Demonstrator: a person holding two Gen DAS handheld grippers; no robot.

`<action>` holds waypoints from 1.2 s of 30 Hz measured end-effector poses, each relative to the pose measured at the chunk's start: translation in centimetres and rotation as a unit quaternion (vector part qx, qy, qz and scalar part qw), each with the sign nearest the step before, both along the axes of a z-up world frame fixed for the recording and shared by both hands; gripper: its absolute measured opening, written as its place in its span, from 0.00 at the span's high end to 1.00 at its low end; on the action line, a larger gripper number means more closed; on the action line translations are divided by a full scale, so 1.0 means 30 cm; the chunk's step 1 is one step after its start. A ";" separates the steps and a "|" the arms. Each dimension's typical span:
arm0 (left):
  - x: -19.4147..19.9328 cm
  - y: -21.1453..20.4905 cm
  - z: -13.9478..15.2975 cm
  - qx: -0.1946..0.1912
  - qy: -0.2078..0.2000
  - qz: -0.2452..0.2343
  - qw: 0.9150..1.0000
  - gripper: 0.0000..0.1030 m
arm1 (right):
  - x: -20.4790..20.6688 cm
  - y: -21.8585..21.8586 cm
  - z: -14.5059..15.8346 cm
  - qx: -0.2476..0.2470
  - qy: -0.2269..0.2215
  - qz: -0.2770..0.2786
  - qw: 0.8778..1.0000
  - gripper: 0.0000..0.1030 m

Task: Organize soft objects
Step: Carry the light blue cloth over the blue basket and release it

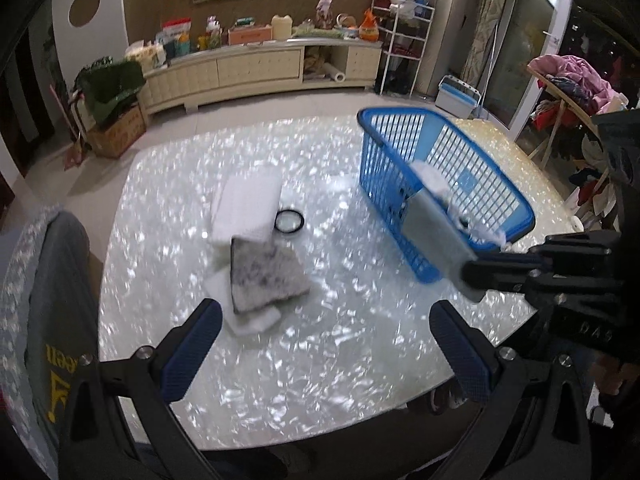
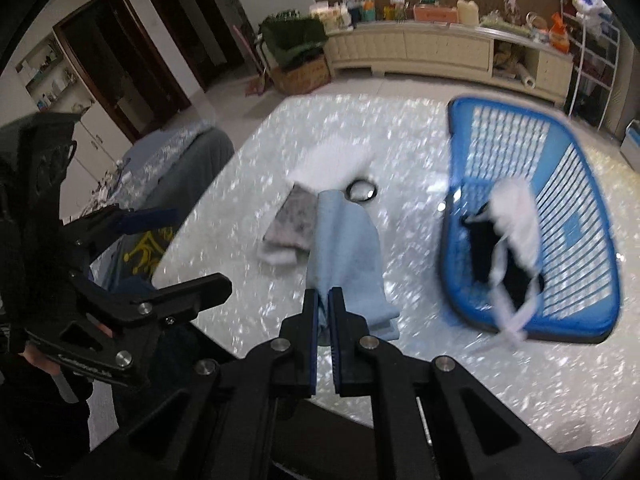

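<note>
Right gripper carries a light-blue cloth toward the blue slatted plastic basket

The right gripper (image 2: 324, 300) is clamped on the folded light-blue cloth (image 2: 346, 248), which hangs above the pearly white table (image 1: 320, 380), likely bound for the blue slatted plastic basket (image 1: 516, 200) near the table's far right edge; it already holds white and black fabric pieces (image 2: 504, 236). The left gripper (image 1: 324, 344) hovers empty, jaws wide apart, near the grey mottled folded cloth (image 1: 268, 272) lying on white pads (image 1: 248, 204) mid-table, beside a black ring (image 1: 289, 222)
</note>
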State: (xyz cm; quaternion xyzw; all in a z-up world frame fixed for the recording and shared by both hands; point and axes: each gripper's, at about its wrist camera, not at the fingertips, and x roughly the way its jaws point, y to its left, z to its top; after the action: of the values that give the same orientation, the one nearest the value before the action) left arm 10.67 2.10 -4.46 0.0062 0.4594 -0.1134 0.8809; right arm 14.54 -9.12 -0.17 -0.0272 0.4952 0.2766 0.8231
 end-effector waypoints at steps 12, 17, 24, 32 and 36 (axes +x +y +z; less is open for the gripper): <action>0.107 -0.027 0.099 0.007 -0.018 -0.009 1.000 0.00 | 0.095 -0.213 0.122 0.011 -0.043 -0.061 0.997 0.95; 0.152 -0.022 0.101 -0.002 -0.015 -0.007 1.000 0.00 | 0.135 -0.271 0.118 -0.006 -0.047 -0.082 0.996 0.95; 0.222 0.002 0.090 -0.007 -0.010 0.001 1.000 0.00 | 0.222 -0.291 0.085 -0.061 -0.054 -0.101 0.992 0.95; 0.281 0.041 0.027 -0.013 0.008 0.012 1.000 0.00 | 0.325 -0.260 -0.121 -0.135 0.006 -0.092 0.987 0.95; 0.296 0.063 -0.004 -0.011 0.018 0.018 1.000 0.00 | 0.344 -0.225 -0.210 -0.126 0.055 -0.076 0.988 0.95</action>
State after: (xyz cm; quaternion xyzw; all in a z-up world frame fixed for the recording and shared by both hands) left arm 19.56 3.98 -4.58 -0.0139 0.4738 -0.1028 0.8745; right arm 24.87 -15.86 -6.47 -0.0776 0.5717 0.1496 0.8030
